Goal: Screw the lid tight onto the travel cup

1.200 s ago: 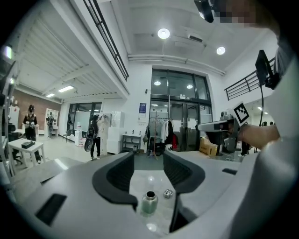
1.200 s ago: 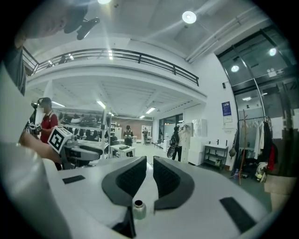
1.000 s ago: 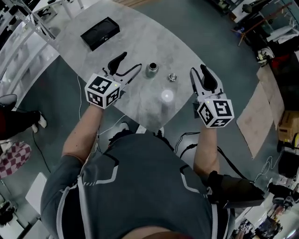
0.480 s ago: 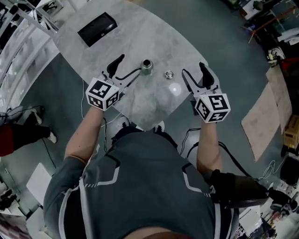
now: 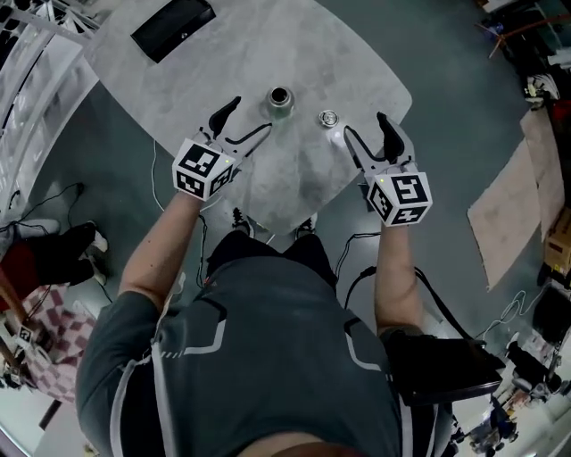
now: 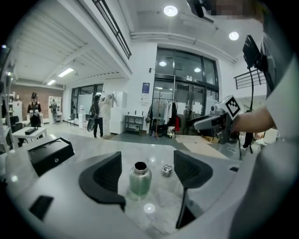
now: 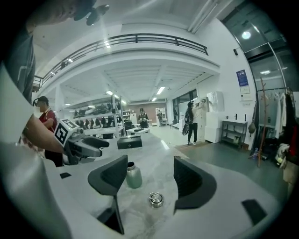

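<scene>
A steel travel cup (image 5: pixel 280 101) stands upright with its mouth uncovered on the grey marble table (image 5: pixel 268 187). Its round metal lid (image 5: pixel 329 118) lies on the tabletop to the right of it, apart from it. My left gripper (image 5: pixel 243 123) hovers just near of the cup, open and empty; its jaws have just been opening. In the left gripper view the cup (image 6: pixel 139 178) and lid (image 6: pixel 167 170) lie ahead, beyond the jaws. My right gripper (image 5: pixel 366 129) is near and right of the lid, open and empty, its jaws also just opened wide. The right gripper view shows the lid (image 7: pixel 156 199) ahead, the cup (image 7: pixel 133 176) beyond.
A black box (image 5: pixel 171 27) sits at the table's far left. The table's near edge lies just under both hands. Cables trail on the floor by the person's feet. People stand far off in the hall.
Both grippers have dropped toward the tabletop, nearer the cup and lid. The right jaws stand visibly wider than one second ago. Cup and lid have not moved on the table.
</scene>
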`<state>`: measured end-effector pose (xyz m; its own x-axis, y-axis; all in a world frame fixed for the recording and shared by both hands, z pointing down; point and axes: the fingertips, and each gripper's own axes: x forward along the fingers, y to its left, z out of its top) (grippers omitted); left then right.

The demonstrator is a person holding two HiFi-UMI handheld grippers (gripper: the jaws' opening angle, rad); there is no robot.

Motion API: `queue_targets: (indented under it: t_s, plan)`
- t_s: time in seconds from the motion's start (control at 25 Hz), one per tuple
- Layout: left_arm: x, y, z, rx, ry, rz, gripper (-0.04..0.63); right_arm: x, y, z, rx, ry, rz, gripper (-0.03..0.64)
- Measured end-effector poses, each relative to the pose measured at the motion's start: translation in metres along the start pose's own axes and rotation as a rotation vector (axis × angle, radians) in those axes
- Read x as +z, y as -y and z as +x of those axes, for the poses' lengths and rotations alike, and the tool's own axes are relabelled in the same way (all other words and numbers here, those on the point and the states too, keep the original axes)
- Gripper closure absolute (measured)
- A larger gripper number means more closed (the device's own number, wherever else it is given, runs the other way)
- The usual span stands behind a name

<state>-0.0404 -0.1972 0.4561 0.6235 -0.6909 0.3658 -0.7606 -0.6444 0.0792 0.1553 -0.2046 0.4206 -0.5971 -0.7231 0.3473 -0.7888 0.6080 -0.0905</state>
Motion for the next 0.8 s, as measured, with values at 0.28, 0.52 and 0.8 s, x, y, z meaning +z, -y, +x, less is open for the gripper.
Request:
queue_targets:
  t_s: [0.28,0.52,0.8]
  plan:
    - [-0.047,-0.005,0.03,0.013,-0.027,0.012,0.244,-0.062,-0.002,0.029,0.025,-0.074,0.017,0.313]
    - [-0.078,-0.01,0.048,0.005,-0.051,-0.007,0.242,-0.104,-0.004,0.051,0.027,-0.158,0.018,0.313]
    - [-0.108,-0.01,0.084,-0.045,-0.085,-0.012,0.232,-0.143,0.005,0.067,0.018,-0.206,0.042,0.313]
